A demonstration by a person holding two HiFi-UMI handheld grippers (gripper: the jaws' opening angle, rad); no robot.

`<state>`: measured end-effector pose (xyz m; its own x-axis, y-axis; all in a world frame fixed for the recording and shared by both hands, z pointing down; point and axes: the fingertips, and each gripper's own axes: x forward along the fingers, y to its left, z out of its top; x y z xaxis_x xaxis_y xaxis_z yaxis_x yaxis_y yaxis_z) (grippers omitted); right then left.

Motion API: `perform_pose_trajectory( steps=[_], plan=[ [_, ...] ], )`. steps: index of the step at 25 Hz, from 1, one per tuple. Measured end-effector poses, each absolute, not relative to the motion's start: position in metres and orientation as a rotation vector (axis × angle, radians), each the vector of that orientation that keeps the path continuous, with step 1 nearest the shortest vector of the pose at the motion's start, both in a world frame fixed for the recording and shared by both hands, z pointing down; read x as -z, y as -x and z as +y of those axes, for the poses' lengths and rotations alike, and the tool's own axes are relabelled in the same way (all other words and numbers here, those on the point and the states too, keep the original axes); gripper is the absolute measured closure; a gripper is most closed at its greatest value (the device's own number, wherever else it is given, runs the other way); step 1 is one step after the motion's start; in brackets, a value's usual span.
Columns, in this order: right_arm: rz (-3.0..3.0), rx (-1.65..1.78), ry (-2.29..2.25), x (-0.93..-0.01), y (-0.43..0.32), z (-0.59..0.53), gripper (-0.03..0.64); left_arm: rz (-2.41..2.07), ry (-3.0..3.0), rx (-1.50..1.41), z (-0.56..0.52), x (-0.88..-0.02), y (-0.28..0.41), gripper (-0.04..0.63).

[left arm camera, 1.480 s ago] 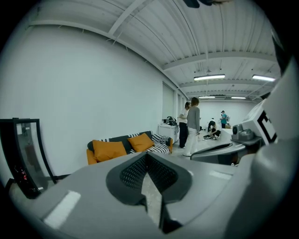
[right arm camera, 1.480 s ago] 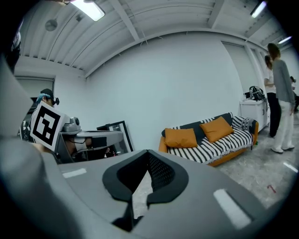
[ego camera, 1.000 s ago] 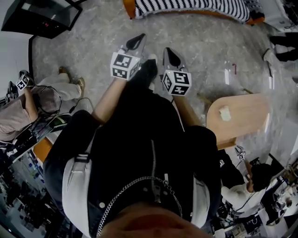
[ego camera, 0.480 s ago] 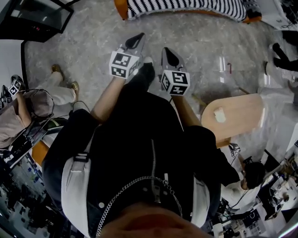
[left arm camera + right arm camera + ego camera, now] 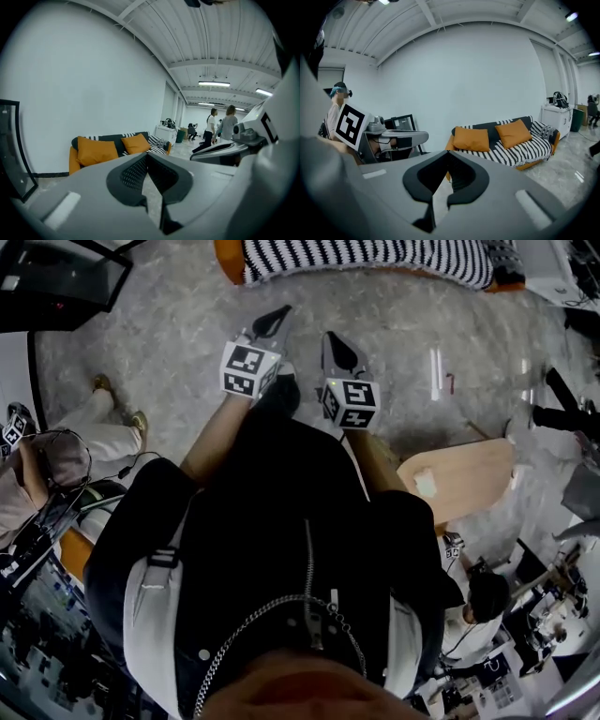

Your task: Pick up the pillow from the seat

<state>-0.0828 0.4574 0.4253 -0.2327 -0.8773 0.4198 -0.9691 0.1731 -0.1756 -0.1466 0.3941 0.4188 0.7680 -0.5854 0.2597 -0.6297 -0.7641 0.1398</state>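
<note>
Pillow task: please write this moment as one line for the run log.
stage: pickup not begun | left gripper: shut, empty | right gripper: shut, empty | orange pillows: on striped sofa, untouched

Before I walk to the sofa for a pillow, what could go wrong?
1. The left gripper and right gripper are both shut and empty; arriving like that would only shove a pillow.
2. The left orange pillow and right orange pillow both lean on the striped sofa, so the target is ambiguous.
3. The wooden table sits close at the right, a possible bump while walking.
</note>
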Motion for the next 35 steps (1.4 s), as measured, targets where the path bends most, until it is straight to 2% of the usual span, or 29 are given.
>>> perform_pose_trajectory(
  steps=[6, 22, 35],
  plan=[
    [-2.221, -0.586, -1.779, -0.42, 0.055, 0.393, 0.614, -0.952, -2.747, -0.287, 0.332, -0.414, 0.116, 0.586],
    [-2.268, -0.541, -1.692, -0.425, 0.049, 0.311, 0.614, -1.006, -2.742, -0.261, 0.255, -0.419, 0.102, 0.586],
    [-2.283, -0.571, -1.752, -0.425, -0.011, 0.24, 0.614, -1.043, -2.724, -0.332, 0.198, -0.422, 0.074, 0.586]
  ],
)
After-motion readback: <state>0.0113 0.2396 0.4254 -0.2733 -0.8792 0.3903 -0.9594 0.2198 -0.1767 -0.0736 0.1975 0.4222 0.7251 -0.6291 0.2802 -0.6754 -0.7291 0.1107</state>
